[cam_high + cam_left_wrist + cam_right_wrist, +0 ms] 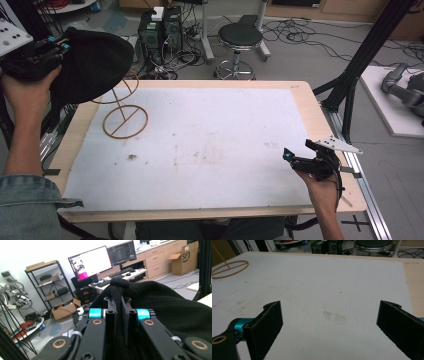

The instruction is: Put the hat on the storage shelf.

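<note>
A black cloth hat [92,65] hangs in the air over the table's far left corner, with my left gripper [62,47] shut on its edge. In the left gripper view the fabric [170,305] is pinched between the two jaws of that gripper [119,302]. Just under the hat stands a thin wooden-coloured wire stand with a ring base [125,121] on the white mat; its top is hidden behind the hat. My right gripper [299,150] rests near the table's right edge, open and with nothing in it [329,315]. Far off to its left lies the ring base [229,268].
The white mat [210,140] covers most of the wooden table. Beyond the far edge are a black stool [240,37], computer towers [160,30] and floor cables. A black frame leg [360,55] rises at the right.
</note>
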`<state>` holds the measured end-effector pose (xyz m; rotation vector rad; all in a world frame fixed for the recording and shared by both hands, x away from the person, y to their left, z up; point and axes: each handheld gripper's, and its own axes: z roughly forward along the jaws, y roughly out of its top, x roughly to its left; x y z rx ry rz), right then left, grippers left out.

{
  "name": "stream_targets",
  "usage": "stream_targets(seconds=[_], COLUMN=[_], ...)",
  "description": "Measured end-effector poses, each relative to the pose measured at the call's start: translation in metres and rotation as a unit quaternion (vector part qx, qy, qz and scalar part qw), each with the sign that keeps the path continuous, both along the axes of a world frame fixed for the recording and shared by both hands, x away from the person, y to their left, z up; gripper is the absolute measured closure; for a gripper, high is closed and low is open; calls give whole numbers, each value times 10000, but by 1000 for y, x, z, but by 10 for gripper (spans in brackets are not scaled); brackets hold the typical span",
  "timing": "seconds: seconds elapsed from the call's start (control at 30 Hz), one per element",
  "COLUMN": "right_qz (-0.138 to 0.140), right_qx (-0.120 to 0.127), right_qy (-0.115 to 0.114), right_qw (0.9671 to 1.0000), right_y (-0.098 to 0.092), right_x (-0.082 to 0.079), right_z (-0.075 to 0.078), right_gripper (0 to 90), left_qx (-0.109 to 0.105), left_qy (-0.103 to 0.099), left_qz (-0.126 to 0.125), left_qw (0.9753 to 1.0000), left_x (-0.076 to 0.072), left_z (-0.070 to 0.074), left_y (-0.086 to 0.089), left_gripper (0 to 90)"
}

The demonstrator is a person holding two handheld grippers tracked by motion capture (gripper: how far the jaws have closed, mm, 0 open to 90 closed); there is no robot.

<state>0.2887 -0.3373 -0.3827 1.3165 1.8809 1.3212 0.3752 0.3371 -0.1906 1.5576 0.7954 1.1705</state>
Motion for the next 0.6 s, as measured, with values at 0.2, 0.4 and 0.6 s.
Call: stream_targets(seconds=[0.2,0.4,0.6], right_qz=[-23,-37,-57], right_qx=[-18,-13,-1], right_qy=[-41,-23,-22], right_qw=[10000,10000,10000], right_y=[-1,-1,-2], right_x=[-1,-2,-2], right_z=[2,2,2], right_gripper=[63,63,63], left_qx=[49,49,71], left_qy=[134,197,264], left_qz=[-4,10,-2], left_qw=[9999,9998,9996], left_x=[7,13,17], left_z=[-10,-18,-24], left_y=[-3,-6,-9], left_gripper=[837,836,836])
